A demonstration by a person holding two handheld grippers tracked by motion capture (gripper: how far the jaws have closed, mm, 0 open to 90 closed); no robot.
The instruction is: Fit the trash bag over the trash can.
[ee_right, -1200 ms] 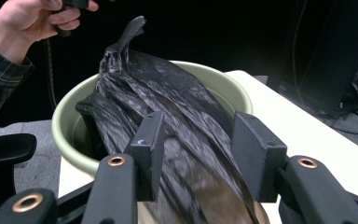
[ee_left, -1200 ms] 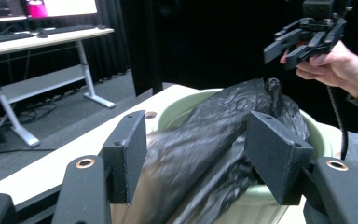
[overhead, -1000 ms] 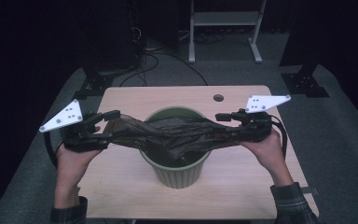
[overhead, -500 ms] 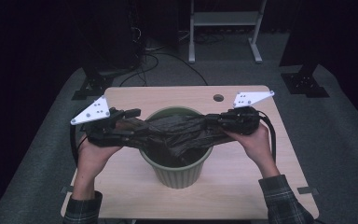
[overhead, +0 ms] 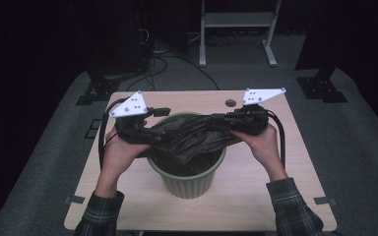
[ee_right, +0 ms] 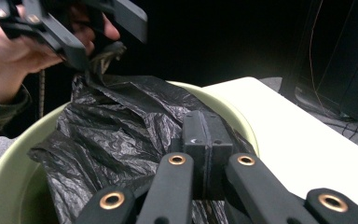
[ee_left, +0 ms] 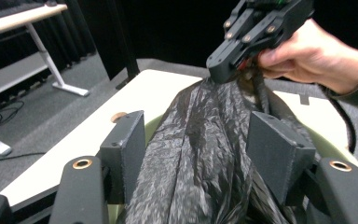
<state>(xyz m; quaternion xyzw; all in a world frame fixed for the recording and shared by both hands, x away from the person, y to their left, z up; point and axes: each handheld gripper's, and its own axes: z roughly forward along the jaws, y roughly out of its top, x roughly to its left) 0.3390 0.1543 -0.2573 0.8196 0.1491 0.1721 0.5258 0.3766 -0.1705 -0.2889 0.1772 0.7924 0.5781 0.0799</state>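
step: lining bin | crinkled black plastic bag [overhead: 192,137] bunched over round pale-green plastic bin [overhead: 189,182] on table | left gripper [overhead: 150,135] jaws spread around bag, not pressing | right gripper [overhead: 221,120] jaws just closed tight, pinching bag edge | next: left must clamp, then spread mouth over rim

Light falls from above onto the pale table [overhead: 128,206], while the room around it sinks into near black. The black bag [ee_left: 200,140] shows faint sheen, and both gripper views blur slightly.
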